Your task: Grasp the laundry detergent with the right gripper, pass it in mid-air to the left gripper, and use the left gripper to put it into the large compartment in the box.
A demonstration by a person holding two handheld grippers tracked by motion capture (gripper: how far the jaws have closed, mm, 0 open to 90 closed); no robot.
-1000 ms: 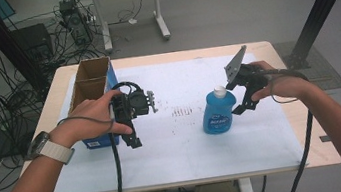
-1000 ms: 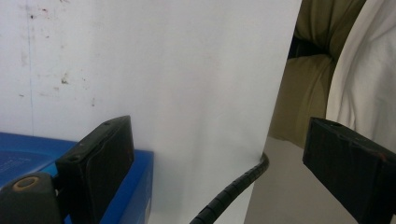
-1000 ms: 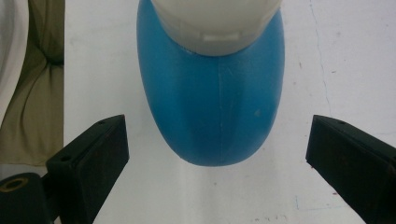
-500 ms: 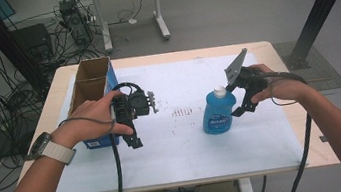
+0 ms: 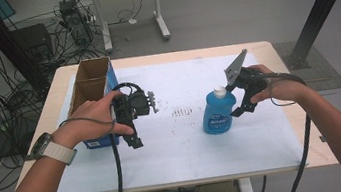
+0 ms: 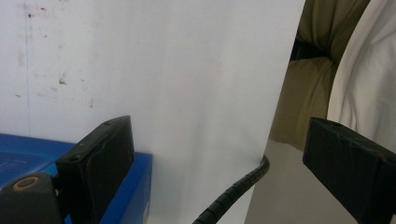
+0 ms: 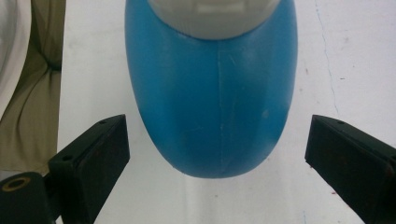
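Observation:
A blue bottle (image 5: 218, 113) with a white cap (image 5: 219, 91) stands upright on the white table sheet, right of centre. My right gripper (image 5: 242, 111) is held just to its right, angled down at it. In the right gripper view the bottle (image 7: 212, 102) stands between the black jaws with a gap on each side, so my right gripper (image 7: 215, 128) is open. My left gripper (image 5: 135, 142) points down at the sheet beside the box's blue side (image 5: 98, 142). Its jaws stand wide apart with nothing between them (image 6: 219, 135).
An open cardboard box (image 5: 88, 82) with blue sides stands at the table's left, right by my left hand. The blue box edge (image 6: 142, 191) lies beside the left jaw. The table's near edge and the person's lap (image 6: 303, 93) lie past it. Cables and desk legs are on the floor behind.

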